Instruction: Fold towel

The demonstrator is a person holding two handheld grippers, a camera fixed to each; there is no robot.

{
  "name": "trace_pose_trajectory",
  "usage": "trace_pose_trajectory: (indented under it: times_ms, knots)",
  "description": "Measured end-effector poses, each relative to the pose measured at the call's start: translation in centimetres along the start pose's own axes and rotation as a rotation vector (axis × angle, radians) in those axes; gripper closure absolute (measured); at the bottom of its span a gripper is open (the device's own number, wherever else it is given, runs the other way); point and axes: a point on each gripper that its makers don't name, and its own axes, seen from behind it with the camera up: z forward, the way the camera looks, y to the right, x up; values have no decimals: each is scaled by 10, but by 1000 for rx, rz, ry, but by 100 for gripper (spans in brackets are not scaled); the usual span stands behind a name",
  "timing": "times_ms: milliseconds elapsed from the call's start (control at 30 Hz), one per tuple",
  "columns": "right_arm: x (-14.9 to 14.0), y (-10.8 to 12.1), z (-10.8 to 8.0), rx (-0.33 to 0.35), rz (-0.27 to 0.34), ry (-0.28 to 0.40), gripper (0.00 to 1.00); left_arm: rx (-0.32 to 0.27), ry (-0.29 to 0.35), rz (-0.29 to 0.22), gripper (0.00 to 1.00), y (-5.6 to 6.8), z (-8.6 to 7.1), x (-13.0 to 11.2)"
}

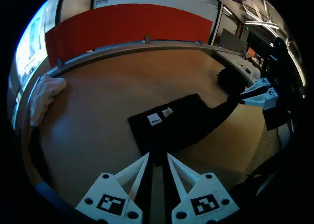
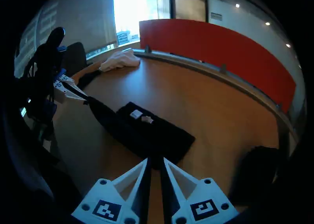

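Observation:
A black towel (image 1: 180, 122) with white labels lies on the wooden table (image 1: 98, 118), partly lifted and stretched between both grippers. In the left gripper view, my left gripper (image 1: 157, 155) is shut on the near corner of the towel. My right gripper (image 1: 244, 98) shows farther off at the right, pinching another corner that rises off the table. In the right gripper view, my right gripper (image 2: 156, 160) is shut on the near edge of the towel (image 2: 149, 133). My left gripper (image 2: 84, 97) holds the stretched corner at the left.
A crumpled white cloth (image 1: 45, 94) (image 2: 119, 59) lies by the table's far edge. A red partition (image 1: 129, 26) (image 2: 219, 47) runs along the back rim. A dark object (image 1: 231, 79) (image 2: 255, 165) sits on the table near the right gripper. A black chair (image 2: 74, 55) stands beyond the table.

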Motion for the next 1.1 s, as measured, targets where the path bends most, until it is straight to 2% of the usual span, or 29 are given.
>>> trace_pose_trajectory:
  times_ms: [300, 600, 1100]
  knots:
    - [-3, 16, 22, -9, 34, -18, 86, 9, -9, -25, 85, -10, 24, 4]
    - [-7, 27, 36, -17, 18, -45, 86, 14, -17, -12, 85, -17, 40, 7]
    - [-14, 47, 72, -26, 51, -87, 86, 20, -50, -11, 85, -34, 81, 2]
